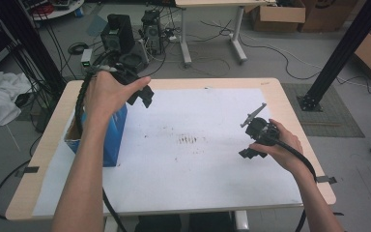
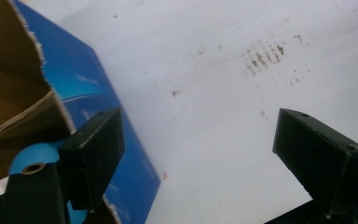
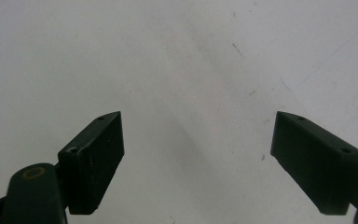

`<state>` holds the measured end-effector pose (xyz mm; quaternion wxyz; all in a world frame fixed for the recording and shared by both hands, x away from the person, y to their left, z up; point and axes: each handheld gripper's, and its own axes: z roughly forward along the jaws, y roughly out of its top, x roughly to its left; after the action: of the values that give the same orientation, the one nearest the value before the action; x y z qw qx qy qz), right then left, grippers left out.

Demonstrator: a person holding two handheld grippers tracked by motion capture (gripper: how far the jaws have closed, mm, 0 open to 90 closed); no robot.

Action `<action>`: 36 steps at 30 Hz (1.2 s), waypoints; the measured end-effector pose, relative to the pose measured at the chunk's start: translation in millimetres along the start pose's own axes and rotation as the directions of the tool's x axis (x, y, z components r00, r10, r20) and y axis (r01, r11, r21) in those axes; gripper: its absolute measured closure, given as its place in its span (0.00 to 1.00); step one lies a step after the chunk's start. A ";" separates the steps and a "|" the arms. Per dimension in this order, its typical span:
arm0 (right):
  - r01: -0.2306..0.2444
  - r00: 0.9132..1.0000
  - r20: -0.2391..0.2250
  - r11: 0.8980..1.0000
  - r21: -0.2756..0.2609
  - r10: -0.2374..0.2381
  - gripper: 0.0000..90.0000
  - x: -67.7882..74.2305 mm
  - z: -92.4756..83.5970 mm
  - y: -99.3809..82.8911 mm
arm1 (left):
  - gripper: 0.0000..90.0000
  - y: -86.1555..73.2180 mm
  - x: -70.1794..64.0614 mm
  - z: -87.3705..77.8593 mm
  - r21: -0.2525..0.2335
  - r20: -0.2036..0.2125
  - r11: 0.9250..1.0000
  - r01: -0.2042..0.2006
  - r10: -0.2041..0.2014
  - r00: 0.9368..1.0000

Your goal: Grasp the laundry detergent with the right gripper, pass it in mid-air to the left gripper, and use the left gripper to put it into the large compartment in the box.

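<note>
The left hand-held gripper hovers wide open and empty beside the torn blue box at the frame's left, probably to reach inside, while the right hand-held gripper, equally agape and empty, waits low over the white sheet.

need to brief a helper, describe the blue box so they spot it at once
Start at the white sheet on the table. The blue box stands at its left edge, beside the left gripper. It is the sheet's only coloured thing, with a torn-open brown inside.

We hold our left gripper raised at the far left, jaws spread wide. Our right gripper sits nearer at the right, tipped downward, its jaws likewise wide apart, both forearms extended.
</note>
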<state>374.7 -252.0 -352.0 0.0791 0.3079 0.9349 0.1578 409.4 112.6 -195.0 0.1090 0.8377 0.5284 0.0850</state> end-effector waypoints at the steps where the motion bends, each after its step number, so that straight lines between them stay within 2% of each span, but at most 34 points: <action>1: -0.001 1.000 0.000 1.000 -0.001 0.001 0.19 0.4 -0.4 -0.2 | 0.19 0.4 -2.6 3.2 0.004 0.005 1.000 -0.005 0.005 1.000; 9: -0.013 1.000 0.008 1.000 -0.003 0.013 0.19 -2.2 -4.3 -3.2 | 0.19 3.2 -19.7 27.5 0.046 0.021 0.998 -0.050 0.049 0.999; 16: -0.019 1.000 0.012 1.000 -0.004 0.019 0.19 -2.6 -6.2 -3.9 | 0.20 3.4 -30.5 48.3 0.066 0.040 0.995 -0.071 0.069 0.997; 36: -0.010 1.000 0.013 1.000 -0.001 0.010 0.19 -1.8 -5.4 1.8 | 0.19 -3.9 -41.3 79.1 0.101 0.051 0.990 -0.097 0.092 0.994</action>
<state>375.8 -253.1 -346.2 0.0846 0.3135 0.9328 0.1564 408.7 69.6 -273.2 0.0738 0.8680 0.4891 0.0432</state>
